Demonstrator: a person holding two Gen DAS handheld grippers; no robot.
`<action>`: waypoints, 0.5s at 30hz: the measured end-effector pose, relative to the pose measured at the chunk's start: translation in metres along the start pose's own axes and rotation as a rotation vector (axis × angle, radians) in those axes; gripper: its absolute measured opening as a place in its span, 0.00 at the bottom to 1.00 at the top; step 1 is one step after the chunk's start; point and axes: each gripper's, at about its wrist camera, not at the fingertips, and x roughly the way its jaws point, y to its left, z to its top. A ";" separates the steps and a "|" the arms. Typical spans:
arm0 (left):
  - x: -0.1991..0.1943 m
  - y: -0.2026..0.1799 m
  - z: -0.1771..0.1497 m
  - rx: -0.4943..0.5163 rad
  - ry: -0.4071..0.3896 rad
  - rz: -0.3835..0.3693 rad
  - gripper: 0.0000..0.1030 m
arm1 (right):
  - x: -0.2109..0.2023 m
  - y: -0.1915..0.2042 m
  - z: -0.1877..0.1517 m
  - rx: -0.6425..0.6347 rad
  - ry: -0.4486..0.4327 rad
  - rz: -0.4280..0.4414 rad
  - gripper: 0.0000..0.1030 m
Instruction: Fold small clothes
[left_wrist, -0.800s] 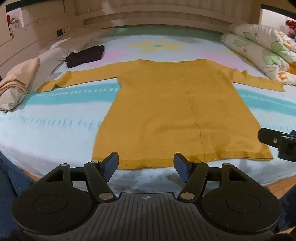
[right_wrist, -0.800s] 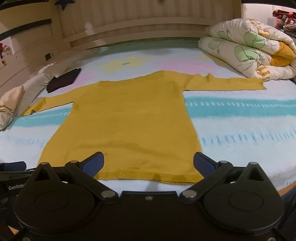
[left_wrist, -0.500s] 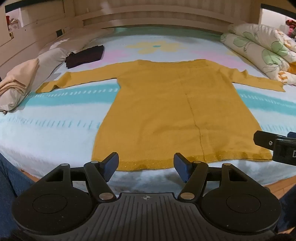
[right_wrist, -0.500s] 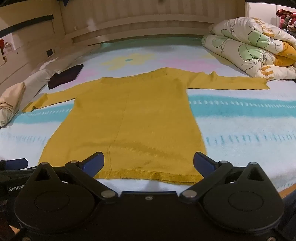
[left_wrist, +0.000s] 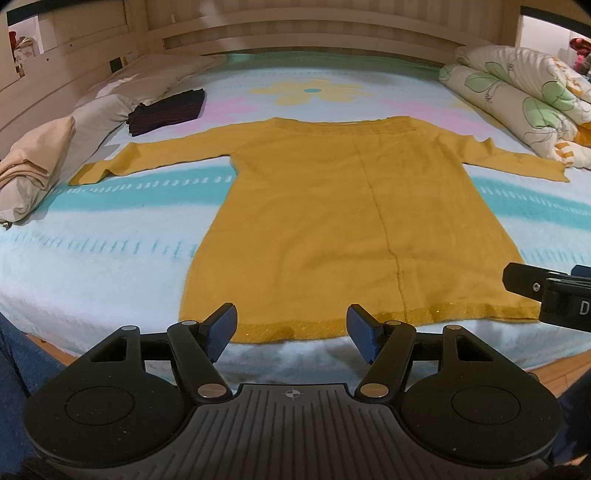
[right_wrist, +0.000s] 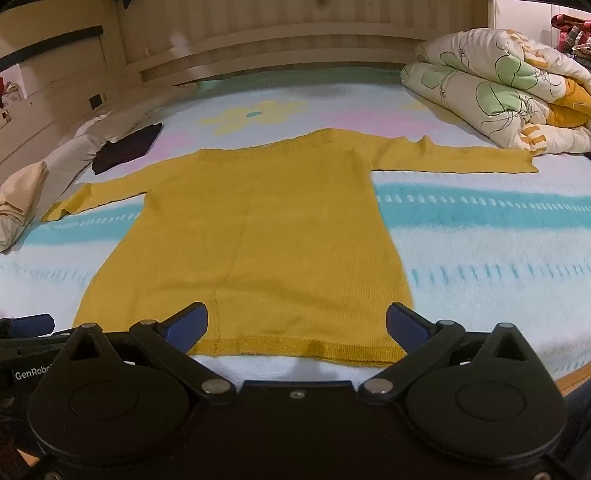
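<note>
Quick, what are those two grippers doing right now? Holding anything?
Left gripper: open, holding nothing, poised above the hem of the yellow sweater.
Right gripper: wide open, holding nothing, also above the hem.

Mustard-yellow sweater (left_wrist: 332, 206); pale blue blanket (left_wrist: 110, 251), teal stripes, yellow flower; dark folded garment (left_wrist: 168, 110).

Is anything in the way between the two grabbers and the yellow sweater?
Nothing visible. The left gripper and right gripper are both open just before the hem of the yellow sweater, with only bare blanket between.
</note>
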 end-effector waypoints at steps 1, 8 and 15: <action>0.000 0.000 0.000 0.000 0.001 -0.001 0.63 | 0.000 0.000 0.000 0.001 0.001 0.001 0.99; 0.001 -0.002 0.000 0.000 0.002 0.000 0.63 | 0.000 -0.001 0.000 0.003 0.004 0.001 0.99; 0.003 -0.003 0.000 -0.003 0.005 -0.001 0.63 | 0.001 -0.001 0.000 0.005 0.008 0.003 0.99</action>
